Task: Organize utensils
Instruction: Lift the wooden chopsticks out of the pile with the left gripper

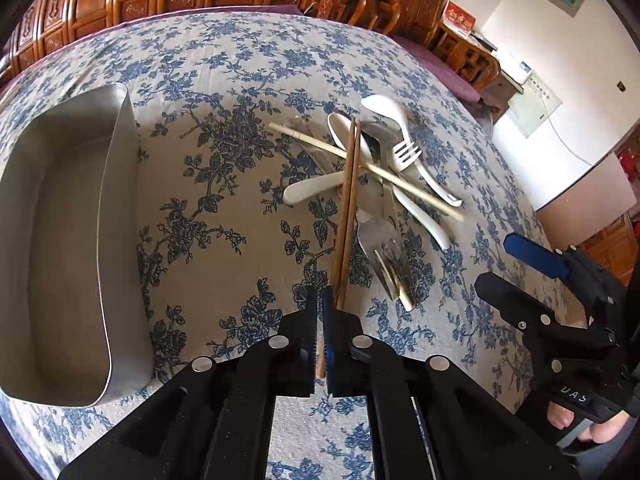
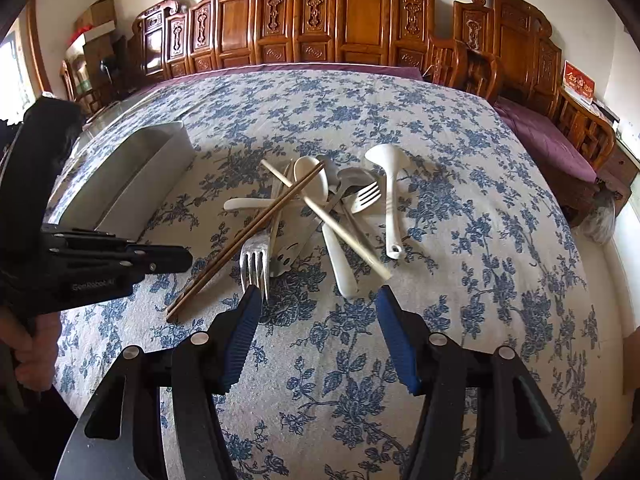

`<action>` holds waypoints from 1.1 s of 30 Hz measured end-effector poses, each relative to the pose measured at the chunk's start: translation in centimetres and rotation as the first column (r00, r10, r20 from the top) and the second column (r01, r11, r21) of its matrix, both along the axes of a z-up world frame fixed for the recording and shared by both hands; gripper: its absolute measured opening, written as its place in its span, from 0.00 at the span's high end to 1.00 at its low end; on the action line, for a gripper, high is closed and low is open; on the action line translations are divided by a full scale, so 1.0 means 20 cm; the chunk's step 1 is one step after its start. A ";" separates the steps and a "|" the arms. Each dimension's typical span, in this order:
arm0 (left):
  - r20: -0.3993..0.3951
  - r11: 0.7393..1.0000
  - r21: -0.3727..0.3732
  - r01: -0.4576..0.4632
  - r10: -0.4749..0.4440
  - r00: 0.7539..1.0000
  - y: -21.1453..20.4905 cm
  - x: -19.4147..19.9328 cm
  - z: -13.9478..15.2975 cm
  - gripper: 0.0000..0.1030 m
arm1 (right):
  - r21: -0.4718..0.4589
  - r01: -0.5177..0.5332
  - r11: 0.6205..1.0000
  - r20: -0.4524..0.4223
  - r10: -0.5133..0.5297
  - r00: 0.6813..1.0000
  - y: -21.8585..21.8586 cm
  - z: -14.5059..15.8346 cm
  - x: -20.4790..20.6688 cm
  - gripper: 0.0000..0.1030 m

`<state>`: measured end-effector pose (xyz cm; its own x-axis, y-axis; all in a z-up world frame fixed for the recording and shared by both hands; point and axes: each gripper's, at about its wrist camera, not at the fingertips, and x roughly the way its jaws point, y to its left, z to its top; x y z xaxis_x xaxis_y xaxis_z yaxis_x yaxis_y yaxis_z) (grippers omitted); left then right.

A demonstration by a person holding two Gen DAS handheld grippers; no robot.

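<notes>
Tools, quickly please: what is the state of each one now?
Left tool: closed, empty; brown chopsticks lie beside it.
Right tool: open, holding nothing.

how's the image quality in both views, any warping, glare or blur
Left wrist view: strong fisheye bulge, the table curves like a dome, dark corners; the tray has soft sheen, no harsh glare; the chopsticks look sharp. Right wrist view: same warping, window blown out at the left edge, the metal fork sharp.

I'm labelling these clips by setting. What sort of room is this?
Probably a home dining or sitting room: a table under a floral tablecloth, carved wooden chairs along the wall, and a cushioned wooden bench.
</notes>
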<state>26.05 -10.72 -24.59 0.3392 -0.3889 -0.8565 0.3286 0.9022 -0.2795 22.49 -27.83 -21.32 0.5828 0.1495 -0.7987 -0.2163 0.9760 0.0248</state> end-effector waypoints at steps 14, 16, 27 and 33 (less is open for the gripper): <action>0.019 0.998 0.019 0.055 -0.055 0.998 -0.04 -0.01 -0.05 0.89 | -0.005 0.009 1.000 -0.009 -0.009 1.000 0.01 0.00 0.02 0.40; 0.044 0.995 0.068 0.071 -0.074 0.996 -0.07 -0.02 -0.04 0.85 | -0.006 0.008 1.000 -0.009 -0.008 1.000 0.01 0.00 0.02 0.40; 0.077 0.990 0.114 0.086 -0.095 0.993 -0.09 -0.03 -0.05 0.96 | 0.000 0.017 1.000 -0.010 -0.017 1.000 0.01 0.00 0.02 0.40; 0.139 0.992 0.100 0.072 -0.086 0.987 -0.03 -0.07 0.07 0.96 | 0.020 0.004 1.000 -0.001 -0.004 1.000 0.07 0.01 0.05 0.43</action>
<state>24.61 -11.41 -23.18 0.4322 -0.3391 -0.8356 0.4300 0.8920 -0.1395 23.51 -26.36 -21.12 0.5828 0.1630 -0.7961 -0.2120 0.9762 0.0447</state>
